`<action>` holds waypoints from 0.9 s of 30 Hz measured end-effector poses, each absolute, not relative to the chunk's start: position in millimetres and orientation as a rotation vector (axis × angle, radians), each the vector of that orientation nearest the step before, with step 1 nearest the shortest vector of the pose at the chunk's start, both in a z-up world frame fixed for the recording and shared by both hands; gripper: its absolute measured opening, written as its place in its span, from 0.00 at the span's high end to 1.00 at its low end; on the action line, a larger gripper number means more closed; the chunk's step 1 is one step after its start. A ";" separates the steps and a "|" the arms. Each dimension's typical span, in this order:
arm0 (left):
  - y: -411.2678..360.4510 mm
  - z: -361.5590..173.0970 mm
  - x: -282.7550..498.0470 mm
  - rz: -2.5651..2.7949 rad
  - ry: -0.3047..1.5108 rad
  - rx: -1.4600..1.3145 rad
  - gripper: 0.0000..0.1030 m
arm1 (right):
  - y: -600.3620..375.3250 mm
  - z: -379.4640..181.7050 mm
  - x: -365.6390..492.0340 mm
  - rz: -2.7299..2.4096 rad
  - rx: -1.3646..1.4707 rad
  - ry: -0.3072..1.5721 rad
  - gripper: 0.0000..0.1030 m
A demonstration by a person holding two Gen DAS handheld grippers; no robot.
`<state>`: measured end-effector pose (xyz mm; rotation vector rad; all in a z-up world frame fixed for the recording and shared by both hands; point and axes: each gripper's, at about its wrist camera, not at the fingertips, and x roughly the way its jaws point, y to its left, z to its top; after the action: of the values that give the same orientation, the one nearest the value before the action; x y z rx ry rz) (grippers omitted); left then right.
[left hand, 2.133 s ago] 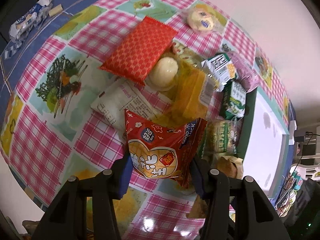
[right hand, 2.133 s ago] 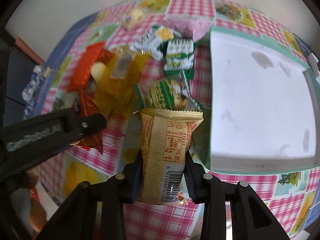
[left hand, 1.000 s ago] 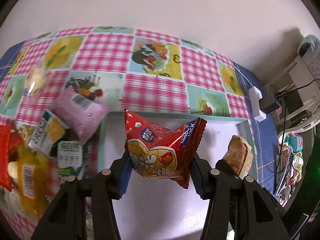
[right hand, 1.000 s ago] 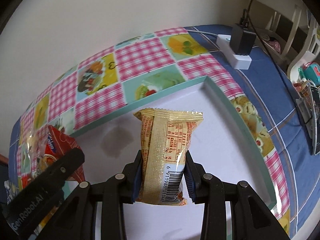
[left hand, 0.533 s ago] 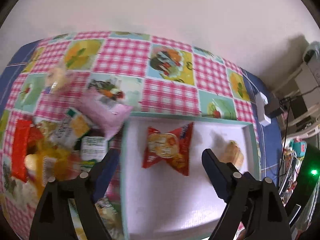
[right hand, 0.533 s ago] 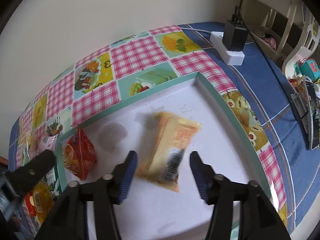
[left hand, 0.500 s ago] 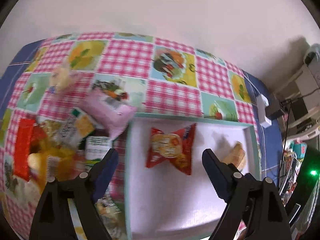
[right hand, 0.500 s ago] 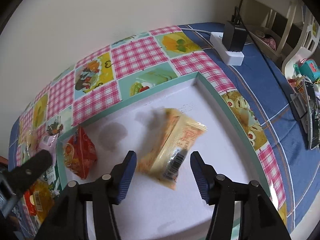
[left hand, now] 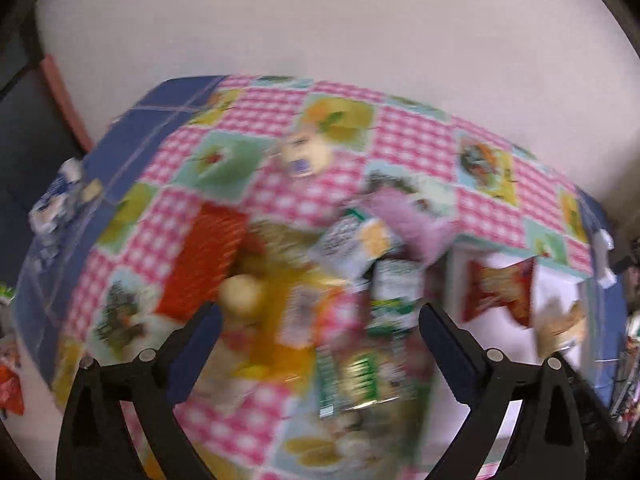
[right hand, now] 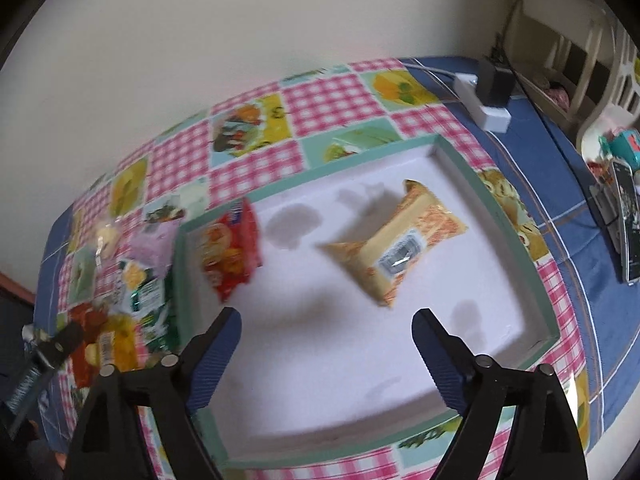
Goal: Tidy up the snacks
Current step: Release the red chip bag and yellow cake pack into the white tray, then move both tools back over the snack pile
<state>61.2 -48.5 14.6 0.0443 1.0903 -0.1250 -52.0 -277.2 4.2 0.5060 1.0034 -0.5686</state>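
A white tray with a green rim (right hand: pixel 516 232) lies on the checked tablecloth. In it lie a red snack bag (right hand: pixel 230 254) at the left and a yellow snack packet (right hand: pixel 400 240) at the middle right. My right gripper (right hand: pixel 326 328) is open and empty above the tray's near half. My left gripper (left hand: pixel 318 320) is open and empty above the blurred pile of snacks (left hand: pixel 320 280) left of the tray. The red bag (left hand: pixel 500 290) and yellow packet (left hand: pixel 560 324) show at the right of the left wrist view.
The pile holds an orange-red pack (left hand: pixel 204 264), a pink pack (left hand: pixel 404 220), green packs (left hand: pixel 356 376) and a round cake (left hand: pixel 306 154). A white power strip with a black plug (right hand: pixel 486 94) lies beyond the tray. A phone (right hand: pixel 626 220) lies at the far right.
Both grippers opened and dropped the red bag and the yellow packet into the tray. My left gripper has swung left over the snack pile. My right gripper has pulled back a little.
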 end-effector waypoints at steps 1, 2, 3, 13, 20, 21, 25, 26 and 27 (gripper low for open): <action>-40.8 12.9 60.1 -0.104 1.097 0.048 0.04 | -271.6 5.4 -52.6 -0.557 0.500 0.999 0.13; -32.5 10.6 59.0 -0.081 1.104 0.046 0.04 | -264.9 6.6 -53.5 -0.544 0.495 0.994 0.13; -23.1 9.0 57.8 -0.060 1.112 0.037 0.04 | -259.4 7.4 -54.4 -0.533 0.491 0.991 0.13; 32.2 11.5 44.3 0.026 1.108 -0.057 0.04 | -207.6 15.0 -56.2 -0.442 0.391 0.960 0.14; 66.3 8.5 48.5 0.089 1.120 -0.129 0.04 | -187.0 14.7 -45.7 -0.421 0.324 0.969 0.15; 70.5 8.2 49.4 0.097 1.122 -0.142 0.04 | -184.1 14.9 -43.7 -0.418 0.313 0.970 0.15; 84.1 7.3 52.4 0.110 1.128 -0.191 0.04 | -171.9 14.8 -34.3 -0.392 0.280 0.973 0.15; 88.5 6.9 53.4 0.114 1.131 -0.205 0.04 | -166.9 14.8 -31.7 -0.380 0.269 0.974 0.15; 91.6 6.7 54.1 0.118 1.133 -0.212 0.04 | -161.6 14.6 -28.7 -0.367 0.259 0.976 0.15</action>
<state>54.1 91.6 6.7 -0.2122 1.1330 0.1179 -28.7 -161.6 14.6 0.2585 0.9761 -0.3668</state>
